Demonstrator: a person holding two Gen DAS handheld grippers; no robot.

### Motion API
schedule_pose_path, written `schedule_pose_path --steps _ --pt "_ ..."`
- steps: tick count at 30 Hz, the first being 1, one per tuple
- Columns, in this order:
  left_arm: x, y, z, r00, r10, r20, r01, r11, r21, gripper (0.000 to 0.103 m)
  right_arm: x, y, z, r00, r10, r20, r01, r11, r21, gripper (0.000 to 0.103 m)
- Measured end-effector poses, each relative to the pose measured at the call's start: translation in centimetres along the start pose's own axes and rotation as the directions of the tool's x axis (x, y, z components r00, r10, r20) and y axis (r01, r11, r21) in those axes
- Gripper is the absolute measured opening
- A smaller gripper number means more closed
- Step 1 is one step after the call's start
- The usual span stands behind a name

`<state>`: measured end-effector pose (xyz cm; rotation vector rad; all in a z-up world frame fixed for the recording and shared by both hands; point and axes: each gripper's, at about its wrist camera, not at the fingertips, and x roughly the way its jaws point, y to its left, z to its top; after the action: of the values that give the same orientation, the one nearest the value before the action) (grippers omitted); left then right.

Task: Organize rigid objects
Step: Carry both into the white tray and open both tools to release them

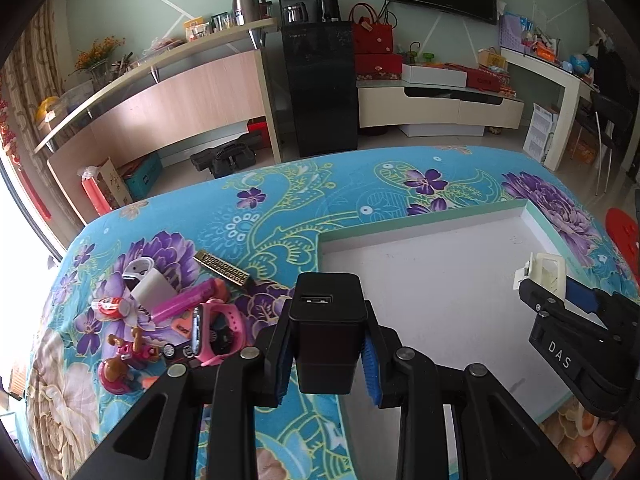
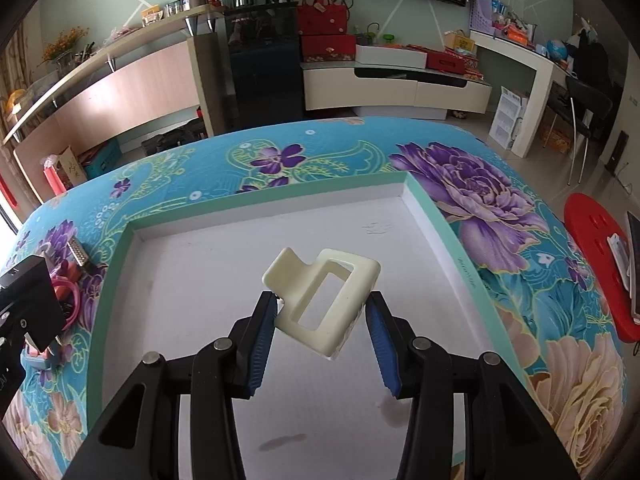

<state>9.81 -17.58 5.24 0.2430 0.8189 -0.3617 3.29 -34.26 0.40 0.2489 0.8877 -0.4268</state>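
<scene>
The left gripper [image 1: 326,354] is clamped on a black charger [image 1: 326,320], its blue pads pressing both sides, USB port facing up and away; it hangs over the near left edge of the white tray [image 1: 440,300], partly above the floral cloth [image 1: 280,200]. The right gripper [image 2: 320,328] grips a cream clip [image 2: 324,300], a hollow rectangular piece held tilted between the pads, above the middle of the tray [image 2: 200,280]. The tray floor under both is bare but for faint stains. Left of the tray, on the cloth, lies a heap: a pink watch [image 1: 212,328], a pink tube [image 1: 184,304], a white case [image 1: 150,284], a gold bar [image 1: 222,266] and small toys [image 1: 124,360]
</scene>
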Motion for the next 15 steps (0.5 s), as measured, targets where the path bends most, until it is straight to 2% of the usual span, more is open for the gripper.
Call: schedule_pose_path --steps 9,15 --pt "3.5 -3.2 0.3 0.998 -0.006 -0.064 0.008 0.999 0.035 0.032 1.3 -1.9 -0.3 0.998 -0.043 -0.041 0.044 0.999 0.016 0.047" --pt "4.9 -4.1 0.1 0.997 0.013 -0.082 -0.01 0.999 0.036 0.032 1.8 -1.9 -0.4 0.998 -0.027 -0.058 0.028 0.999 0.017 0.047"
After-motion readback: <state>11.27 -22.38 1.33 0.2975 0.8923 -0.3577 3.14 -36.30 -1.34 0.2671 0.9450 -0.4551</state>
